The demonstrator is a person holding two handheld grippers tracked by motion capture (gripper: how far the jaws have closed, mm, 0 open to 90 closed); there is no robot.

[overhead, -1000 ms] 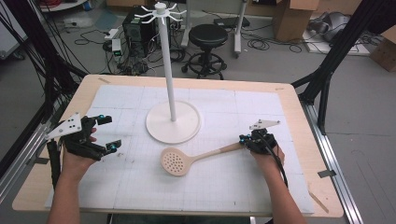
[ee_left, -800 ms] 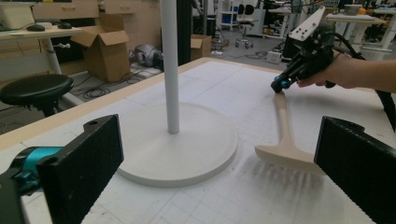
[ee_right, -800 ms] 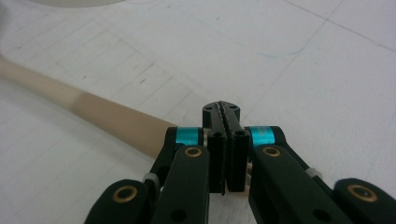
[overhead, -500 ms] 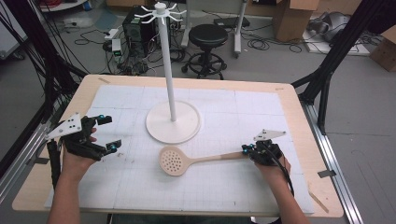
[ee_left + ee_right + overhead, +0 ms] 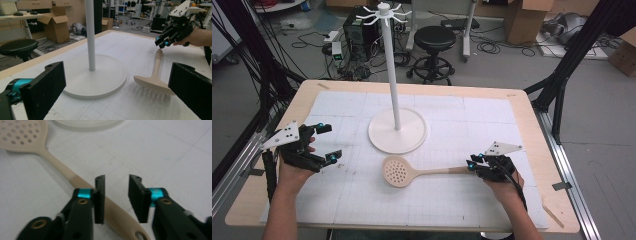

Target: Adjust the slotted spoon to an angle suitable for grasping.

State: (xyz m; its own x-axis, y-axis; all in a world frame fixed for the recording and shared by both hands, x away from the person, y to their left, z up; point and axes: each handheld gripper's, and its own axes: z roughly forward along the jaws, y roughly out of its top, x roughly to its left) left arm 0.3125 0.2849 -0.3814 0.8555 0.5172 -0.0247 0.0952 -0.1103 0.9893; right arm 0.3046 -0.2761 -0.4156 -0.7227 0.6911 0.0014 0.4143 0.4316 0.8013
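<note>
a: status of the right gripper (image 5: 477, 164)?

b: low over the mat, at about 4 o'clock from the stand's base (image 5: 398, 132). in the right gripper view its jaws stand a little apart with bare mat between them. the spoon's handle passes beneath the left jaw, not through the gap. nothing is clamped.

a: and the slotted spoon (image 5: 412, 172) itself?

b: lying flat on the white mat (image 5: 492, 112), perforated head at roughly 6 o'clock from the base, just beside its rim but apart from it. the handle runs out toward 3 o'clock and ends at the right gripper. there is a hanging hole at the handle tip (image 5: 138, 235).

a: left gripper (image 5: 326, 142)?

b: jaws wide apart, empty, at 9 o'clock from the base, well clear of the spoon.

a: risks from here?

b: first, misalignment. in my judgement, if the right jaws close as they stand, they meet on nothing, or the left jaw presses on top of the handle and tips or skids it across the smooth mat. second, the hold would be at the far end of the handle; the head's weight may swing it down or twist it in the pads. third, the pole (image 5: 390, 67) is tall on a plain disc; a knock could rock it.
</note>
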